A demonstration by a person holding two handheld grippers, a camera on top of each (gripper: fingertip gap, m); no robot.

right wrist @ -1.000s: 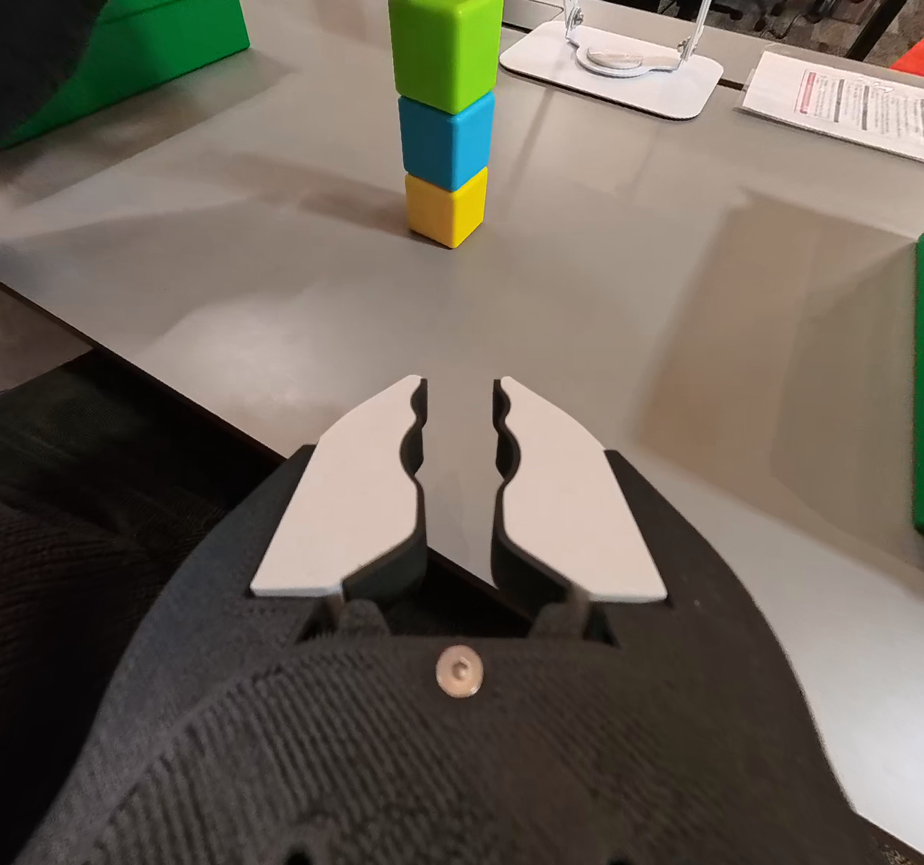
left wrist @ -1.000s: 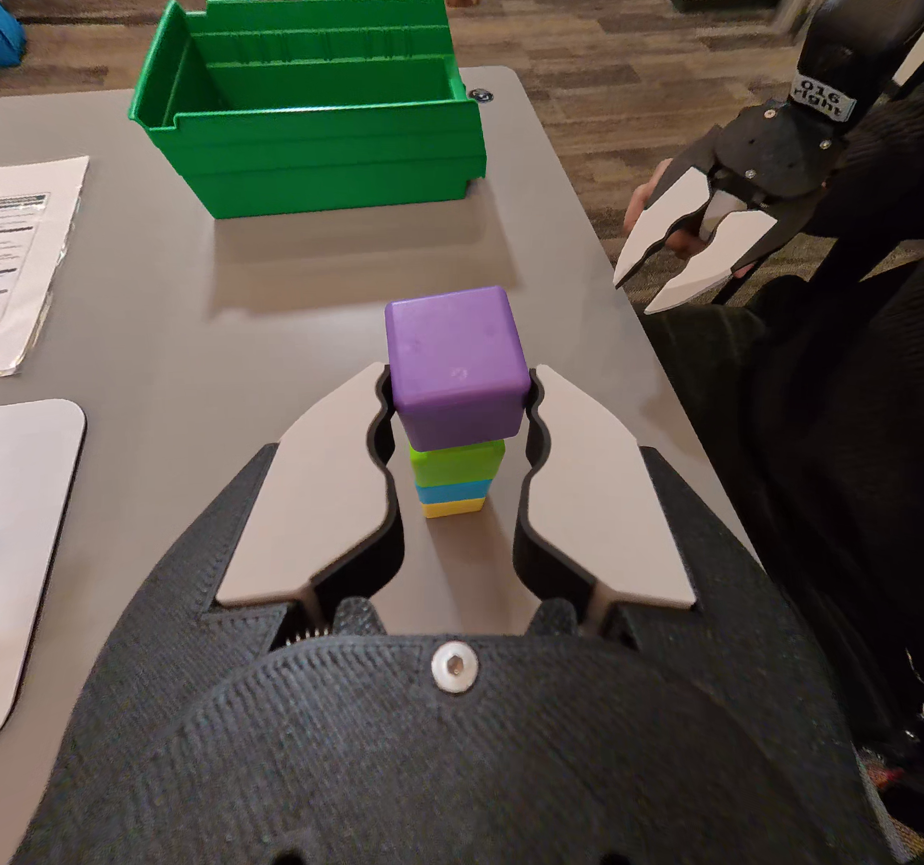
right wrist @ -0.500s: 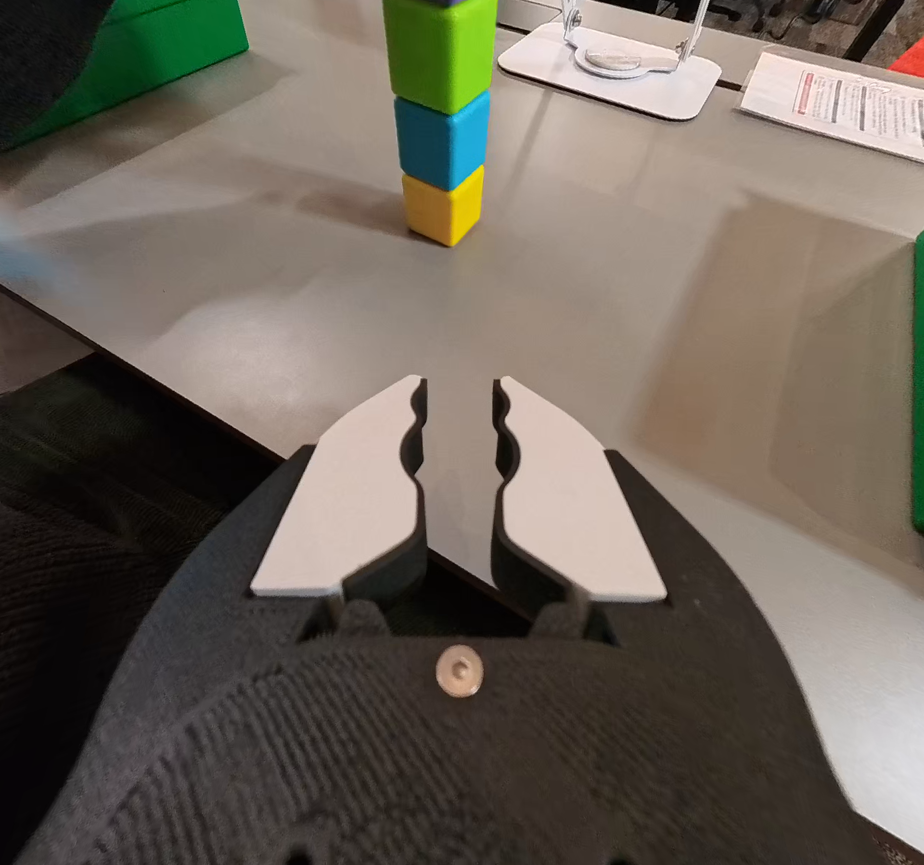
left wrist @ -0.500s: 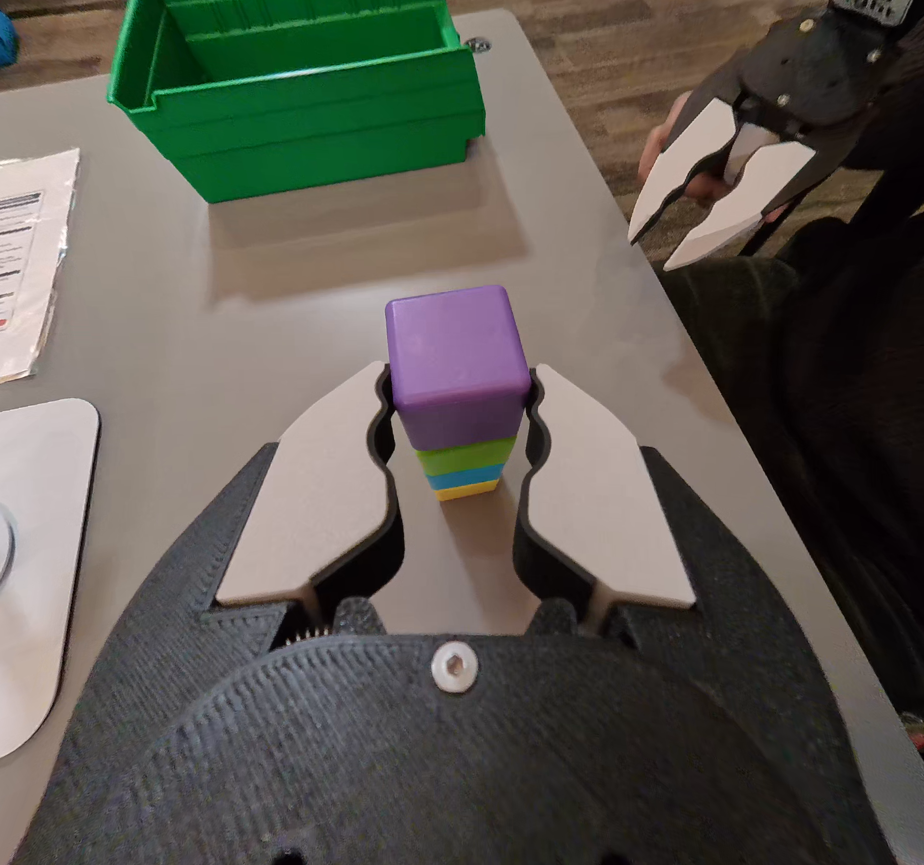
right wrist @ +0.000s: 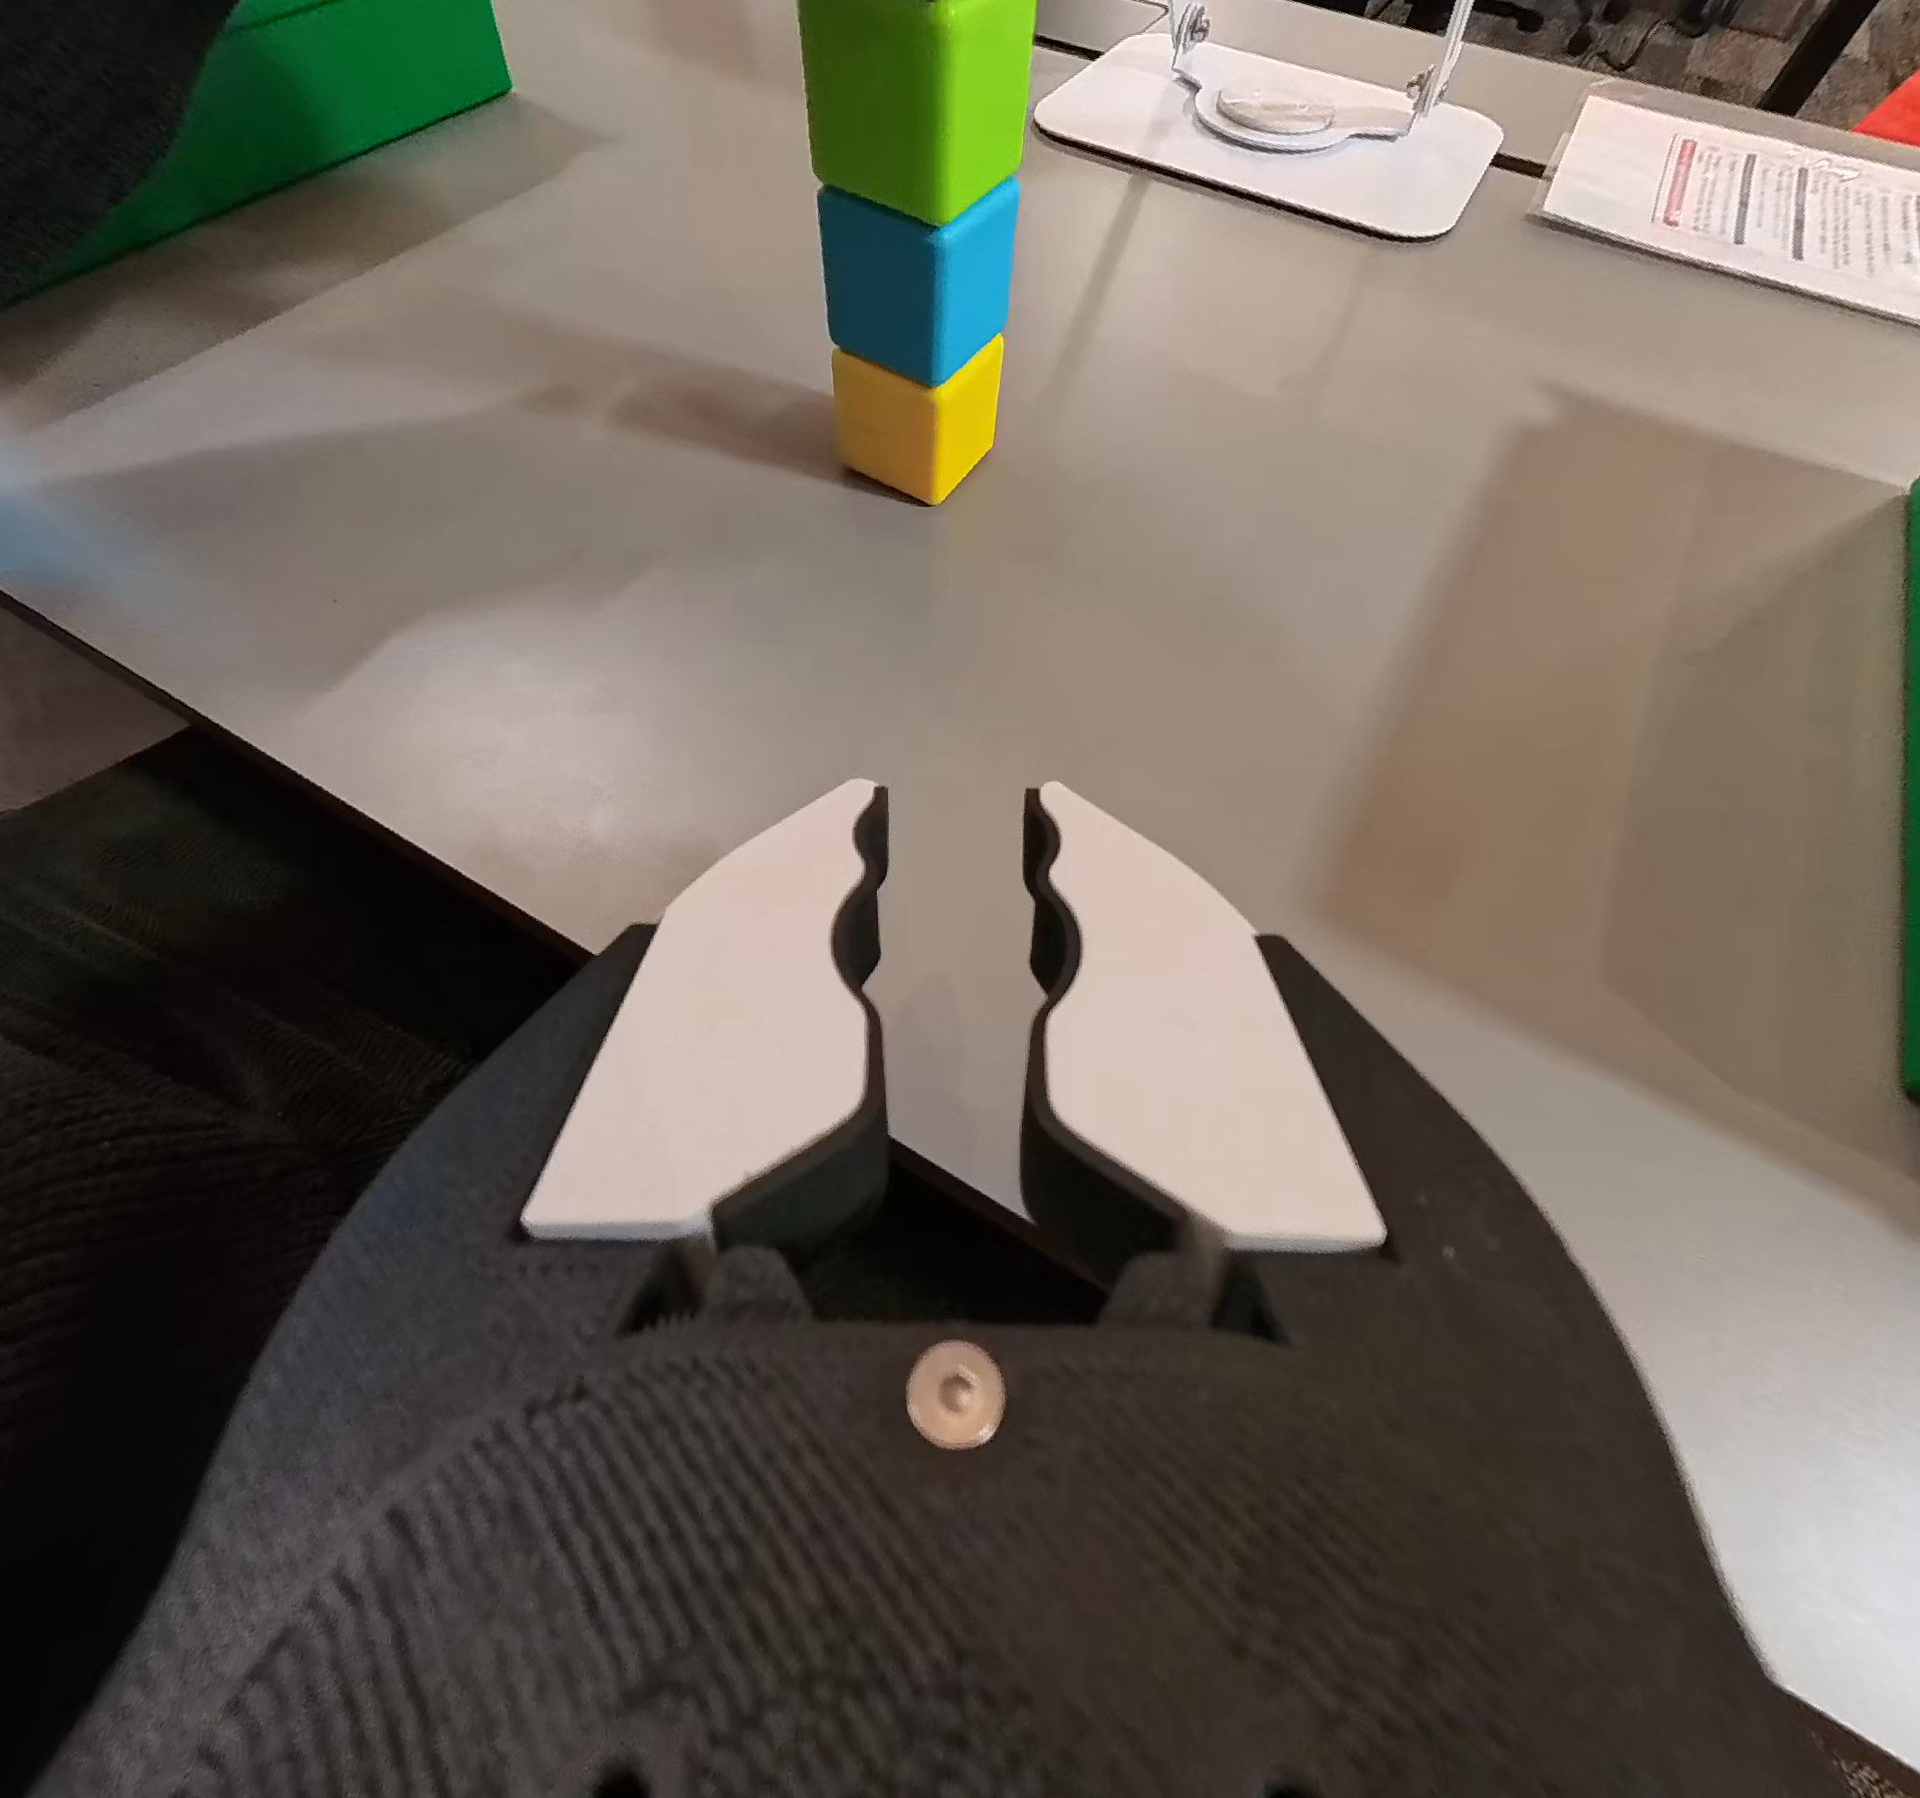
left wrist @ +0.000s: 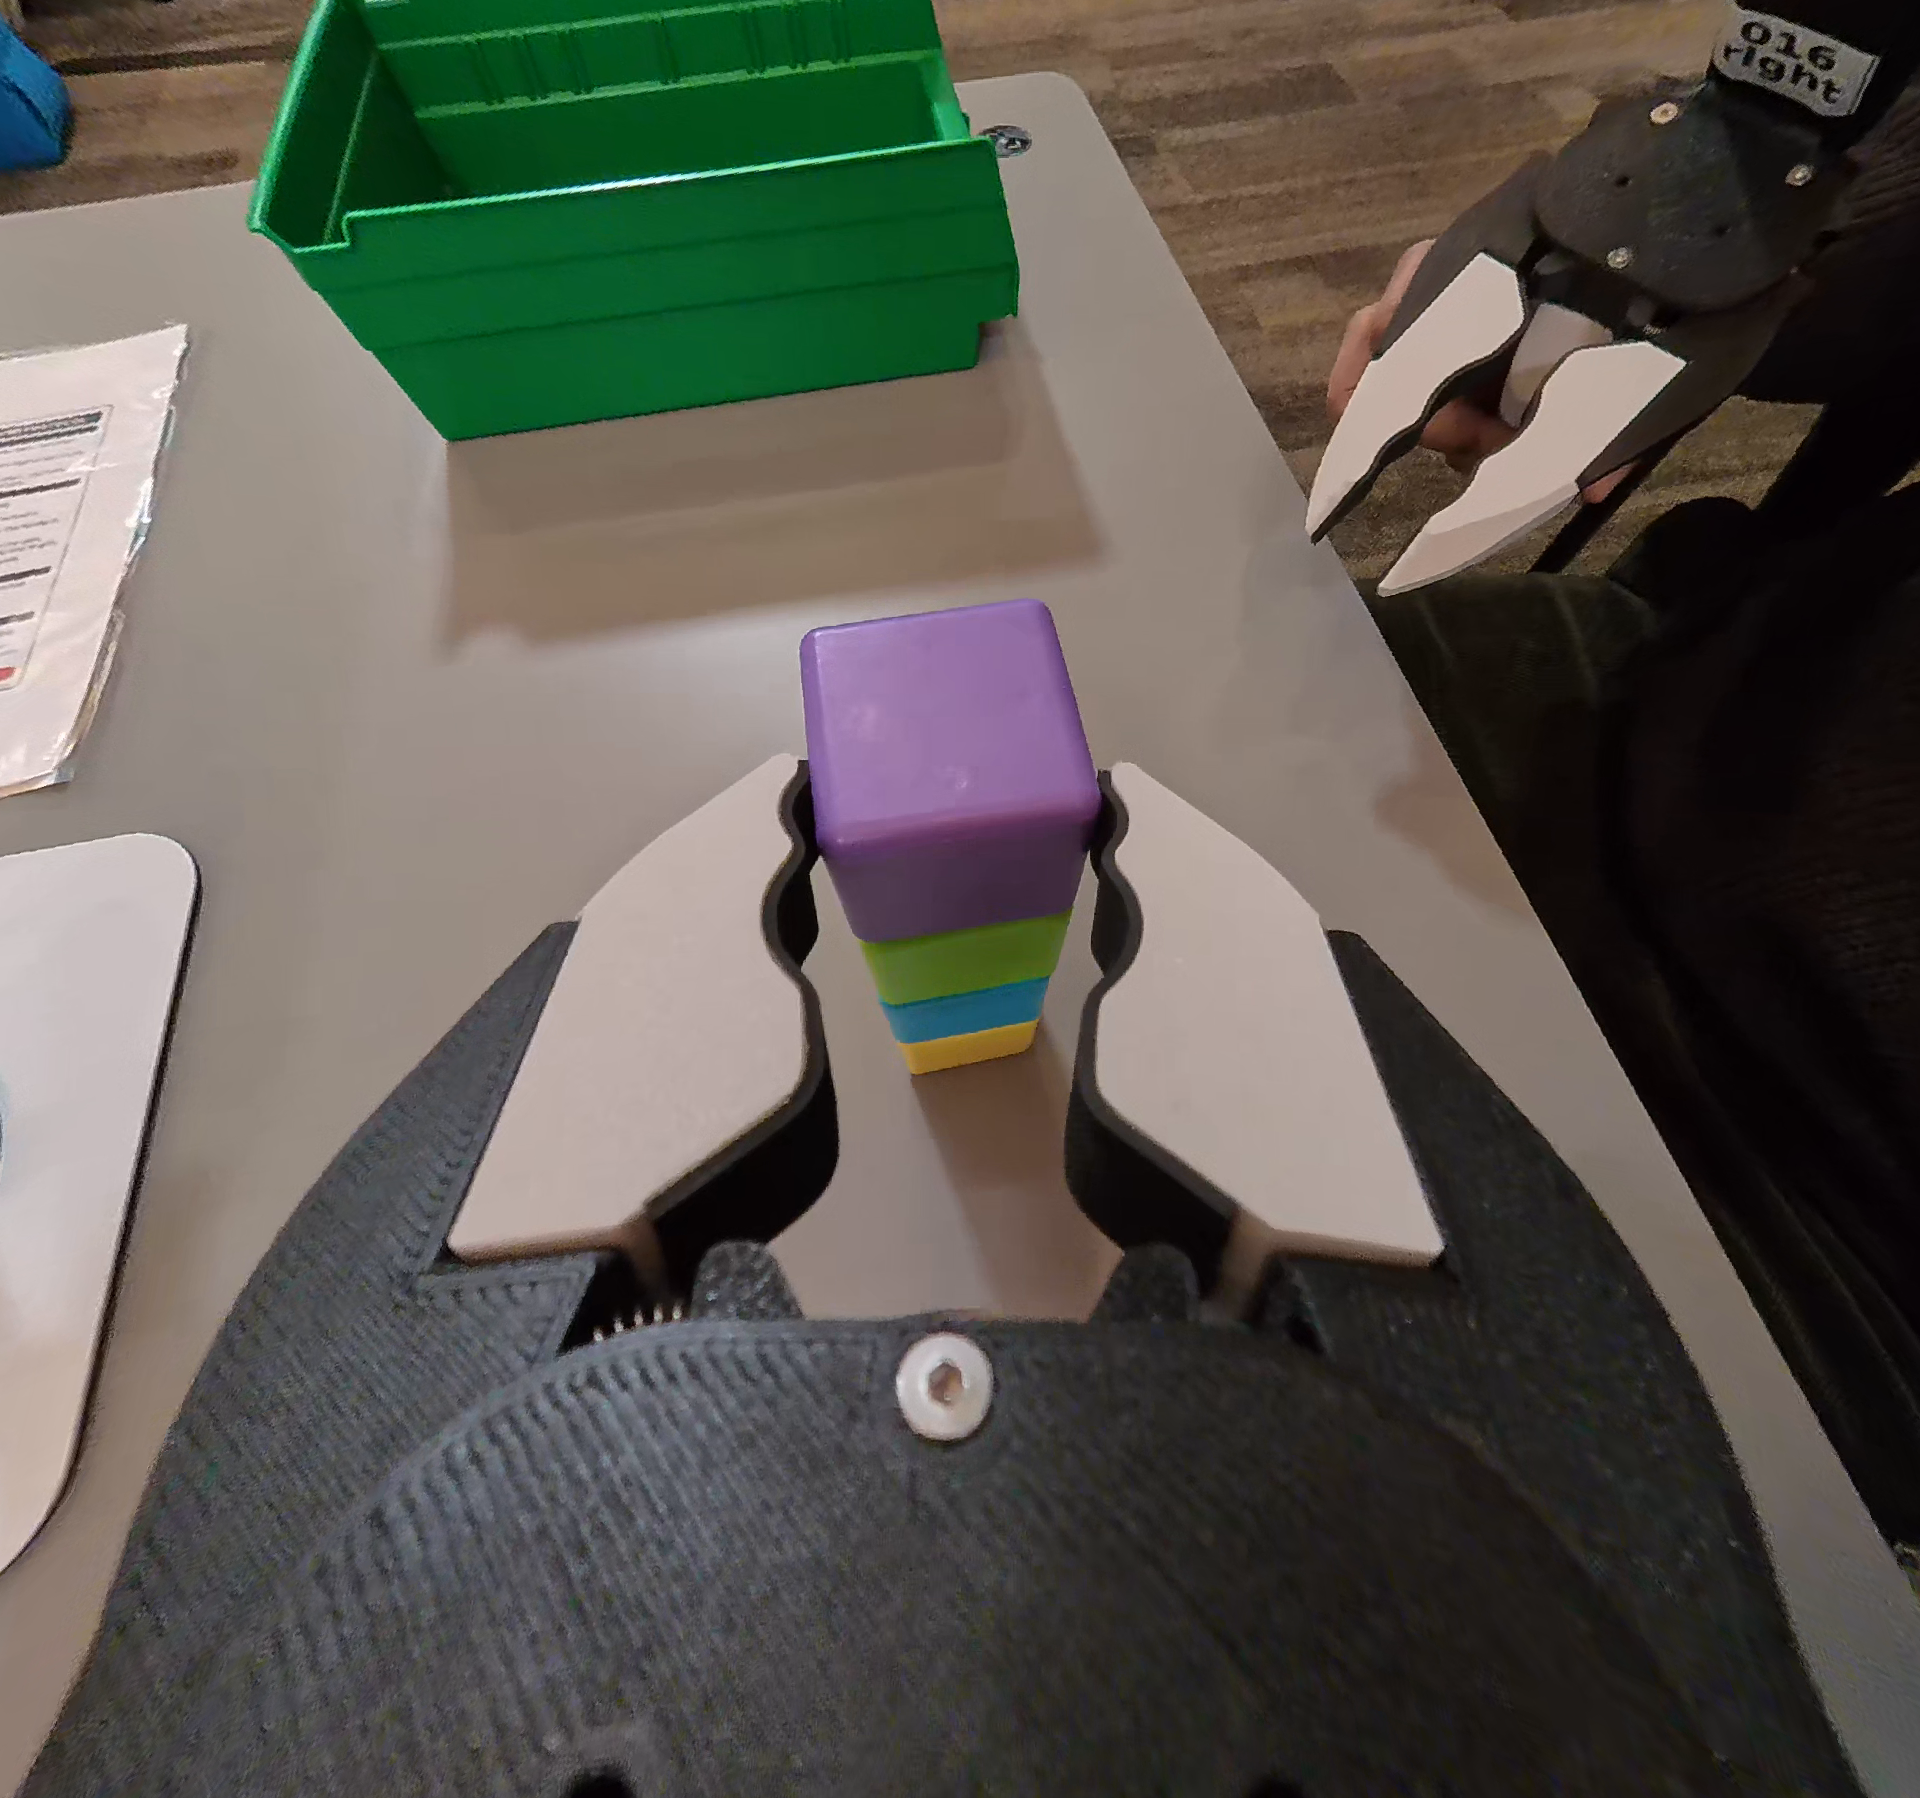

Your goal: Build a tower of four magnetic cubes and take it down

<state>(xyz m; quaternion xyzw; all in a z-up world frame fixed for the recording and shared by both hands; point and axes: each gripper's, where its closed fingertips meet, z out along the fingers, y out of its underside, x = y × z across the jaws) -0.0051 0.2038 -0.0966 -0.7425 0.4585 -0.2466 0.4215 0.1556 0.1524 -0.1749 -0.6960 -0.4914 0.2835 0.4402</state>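
Left claw [left wrist: 951,803] grips purple cube [left wrist: 940,746], partly cropped opposite; right claw [right wrist: 956,803] slightly parted, empty.

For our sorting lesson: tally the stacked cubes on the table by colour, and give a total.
Purple cube: 1, top, between the left gripper fingers
Lime green cube: 1
Blue cube: 1
Yellow cube: 1, bottom
Total: 4 cubes
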